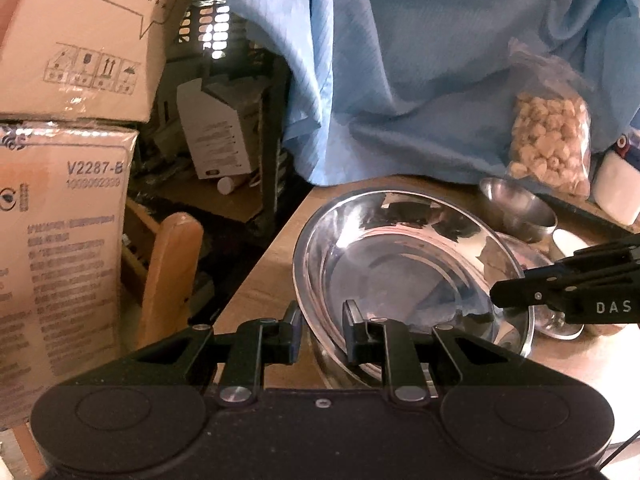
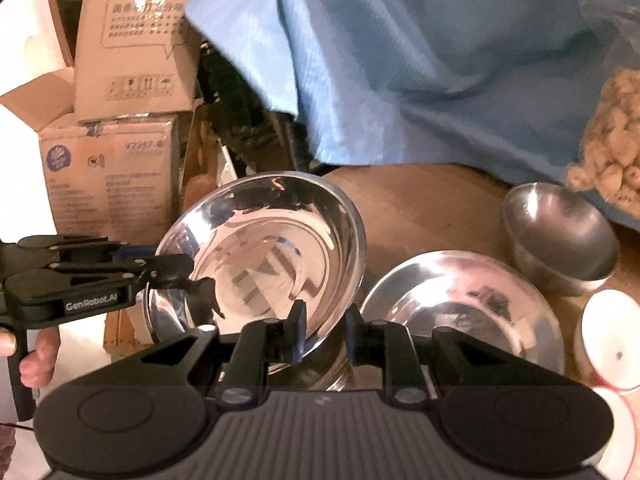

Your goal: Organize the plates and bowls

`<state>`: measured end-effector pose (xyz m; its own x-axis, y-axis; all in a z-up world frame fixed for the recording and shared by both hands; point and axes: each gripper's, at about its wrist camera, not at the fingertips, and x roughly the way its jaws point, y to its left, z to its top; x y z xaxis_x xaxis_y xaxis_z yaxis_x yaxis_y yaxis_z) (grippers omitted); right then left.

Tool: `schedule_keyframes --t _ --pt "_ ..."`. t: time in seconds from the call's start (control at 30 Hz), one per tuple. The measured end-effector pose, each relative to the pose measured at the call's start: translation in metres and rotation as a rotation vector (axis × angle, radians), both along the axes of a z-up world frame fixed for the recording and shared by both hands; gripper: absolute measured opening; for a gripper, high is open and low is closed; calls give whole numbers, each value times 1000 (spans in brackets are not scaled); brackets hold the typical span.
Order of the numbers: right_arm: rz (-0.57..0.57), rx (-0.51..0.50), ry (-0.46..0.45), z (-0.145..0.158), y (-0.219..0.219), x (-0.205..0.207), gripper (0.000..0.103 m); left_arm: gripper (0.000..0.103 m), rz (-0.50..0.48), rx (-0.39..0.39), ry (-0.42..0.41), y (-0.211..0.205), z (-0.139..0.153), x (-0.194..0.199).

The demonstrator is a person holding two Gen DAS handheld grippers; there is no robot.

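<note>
A large steel plate (image 1: 400, 264) is held tilted above the wooden table, with both grippers on its rim. My left gripper (image 1: 322, 330) is shut on its near-left rim; the same gripper shows in the right wrist view (image 2: 176, 272). My right gripper (image 2: 323, 334) is shut on the opposite rim of the same plate (image 2: 272, 264) and shows in the left wrist view (image 1: 504, 292). A second steel plate (image 2: 460, 308) lies flat on the table to the right. A small steel bowl (image 2: 560, 236) stands behind it. Another steel dish lies partly hidden under the held plate.
Blue cloth (image 1: 420, 60) hangs at the back. A bag of puffed snacks (image 1: 550, 140) leans on it. A white cup (image 2: 610, 340) stands at the right. Cardboard boxes (image 1: 60, 200) and a wooden chair (image 1: 168, 276) stand beyond the table's left edge.
</note>
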<state>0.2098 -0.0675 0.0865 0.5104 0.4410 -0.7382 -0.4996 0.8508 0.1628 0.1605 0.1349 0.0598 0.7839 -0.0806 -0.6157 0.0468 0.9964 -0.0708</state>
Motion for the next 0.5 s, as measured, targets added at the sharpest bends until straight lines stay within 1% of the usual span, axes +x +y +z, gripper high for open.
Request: schedule_keyframes --t 0.37,0.5 --pt "22 10 58 -5 -5 -6 23 23 -14 23 35 -2 -6 -4" --pt "28 7 64 -4 -4 -6 23 23 -13 26 44 -1 -7 -4"
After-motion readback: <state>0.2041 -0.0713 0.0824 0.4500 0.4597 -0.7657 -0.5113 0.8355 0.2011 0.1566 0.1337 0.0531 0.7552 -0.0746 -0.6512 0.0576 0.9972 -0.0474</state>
